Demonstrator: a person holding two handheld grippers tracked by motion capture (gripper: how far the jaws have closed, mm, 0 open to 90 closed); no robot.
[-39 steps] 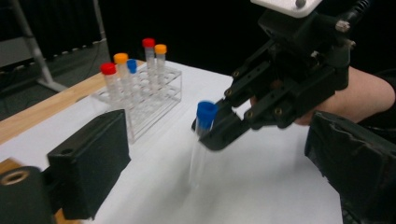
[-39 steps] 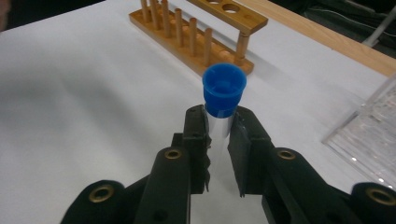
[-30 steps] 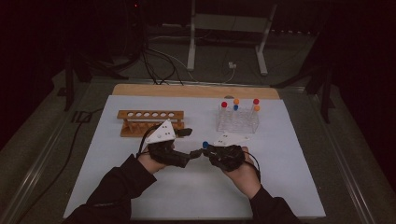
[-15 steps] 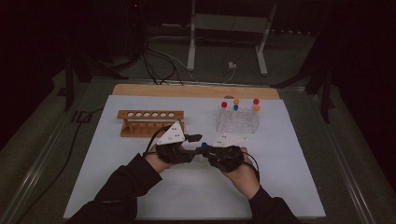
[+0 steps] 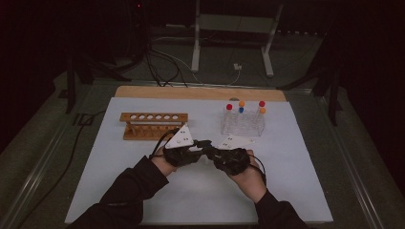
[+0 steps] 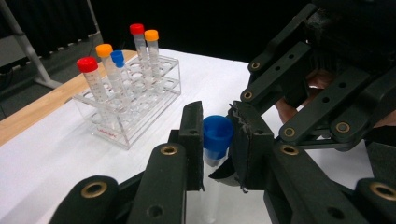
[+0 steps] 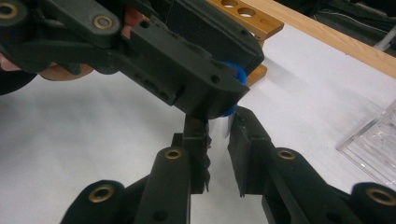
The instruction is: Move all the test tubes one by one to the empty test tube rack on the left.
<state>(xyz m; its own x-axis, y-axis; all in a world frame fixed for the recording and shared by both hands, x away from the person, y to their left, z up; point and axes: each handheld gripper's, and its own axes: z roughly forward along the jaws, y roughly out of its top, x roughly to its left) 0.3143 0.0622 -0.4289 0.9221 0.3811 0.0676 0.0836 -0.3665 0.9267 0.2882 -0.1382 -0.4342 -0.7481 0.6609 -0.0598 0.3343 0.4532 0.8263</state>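
A: High view, item one: left gripper (image 5: 203, 144) and right gripper (image 5: 213, 153) meet tip to tip over the white mat (image 5: 143, 191), just in front of both racks.

B: Held article?

A: One clear tube (image 7: 219, 127) with a blue cap (image 6: 217, 132). Left gripper view shows the cap pinched between that gripper's two pads, whose jaws have just been closing onto it. Right gripper view shows the tube's clear body clamped between the right gripper's pads, the cap sitting above them inside the left gripper's tips. Both grippers are clenched on the same tube, which hangs clear of the mat.

B: Containers?

A: Clear plastic rack (image 5: 242, 125), right of centre: five capped tubes upright, caps red, orange, blue, red, orange. Wooden rack (image 5: 153, 125), left of centre: six round holes along the top, contents cannot be told.

B: Edges, free room?

A: Wooden strip (image 5: 200, 92) along the mat's far edge, behind both racks. Bare mat lies to the left, right and near side of the hands. Metal rails border the table at both sides; cables trail off the far left.
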